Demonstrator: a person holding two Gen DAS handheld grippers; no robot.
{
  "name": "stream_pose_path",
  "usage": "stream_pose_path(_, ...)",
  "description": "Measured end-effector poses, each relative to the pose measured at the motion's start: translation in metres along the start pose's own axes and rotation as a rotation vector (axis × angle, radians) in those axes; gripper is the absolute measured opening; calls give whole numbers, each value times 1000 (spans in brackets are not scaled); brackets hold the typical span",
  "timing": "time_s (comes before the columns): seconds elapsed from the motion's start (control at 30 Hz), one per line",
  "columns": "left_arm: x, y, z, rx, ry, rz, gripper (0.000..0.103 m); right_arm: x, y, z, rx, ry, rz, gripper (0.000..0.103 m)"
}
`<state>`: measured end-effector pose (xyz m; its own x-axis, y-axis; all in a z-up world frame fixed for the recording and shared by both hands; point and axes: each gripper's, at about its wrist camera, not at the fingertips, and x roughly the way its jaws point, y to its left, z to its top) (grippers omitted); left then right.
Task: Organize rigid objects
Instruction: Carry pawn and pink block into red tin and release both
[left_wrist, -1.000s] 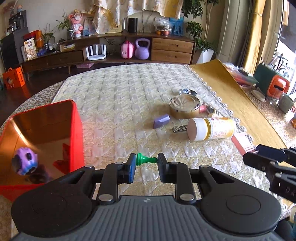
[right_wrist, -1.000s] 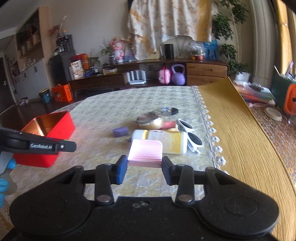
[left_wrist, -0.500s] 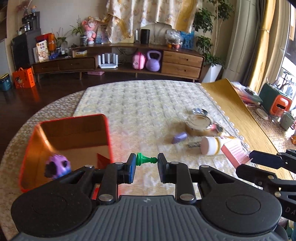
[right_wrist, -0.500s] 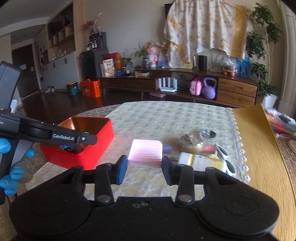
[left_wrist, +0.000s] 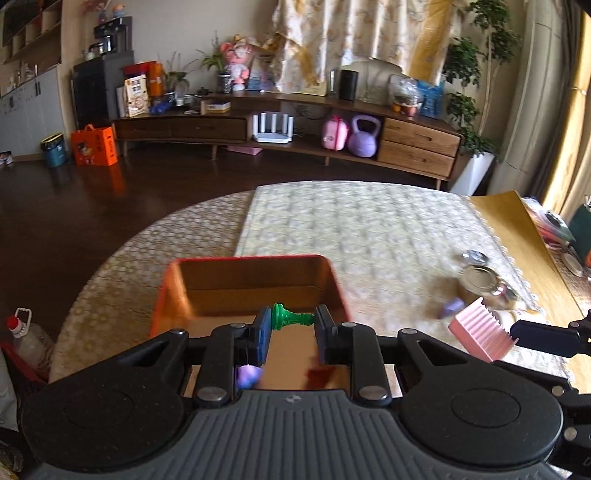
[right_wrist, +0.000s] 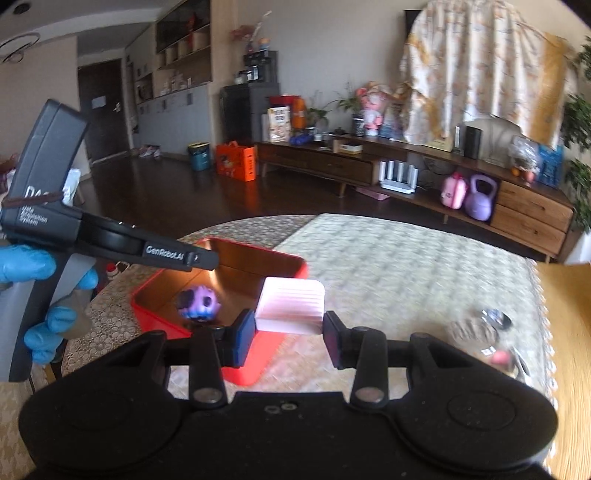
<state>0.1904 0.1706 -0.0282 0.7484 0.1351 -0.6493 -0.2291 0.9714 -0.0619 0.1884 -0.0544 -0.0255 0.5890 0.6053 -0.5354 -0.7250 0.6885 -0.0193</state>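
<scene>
So the box (left_wrist: 255, 280) sits on the counter (left_wrist: 369, 229), toward its left edge, with a little toy ball (right_wrist: 199, 303) inside. The left claw (left_wrist: 293, 320) hangs over the box with the chess pawn (left_wrist: 291, 316) sideways in it, and the right claw (right_wrist: 289, 328) has the ridged block (right_wrist: 291, 304) just right of the box. A jar (left_wrist: 476, 278) and small bits lie farther right.

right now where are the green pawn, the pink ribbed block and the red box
green pawn (left_wrist: 291, 316), left wrist view, on its stem
pink ribbed block (right_wrist: 291, 304), right wrist view, on its top face
red box (left_wrist: 251, 261), left wrist view, on its far rim
</scene>
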Motion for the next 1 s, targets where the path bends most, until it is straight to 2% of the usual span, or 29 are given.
stream_pose_path(0.43,53,41,22,0,38,20,24,80,32,26,-71,94,30,40)
stream_pose_path(0.8,117,58,28,13,137,43,24,150,44,28,-148,199,16,40)
stream_pose_path(1.0,143,59,28,33,199,53,24,172,50,22,-187,252,12,40)
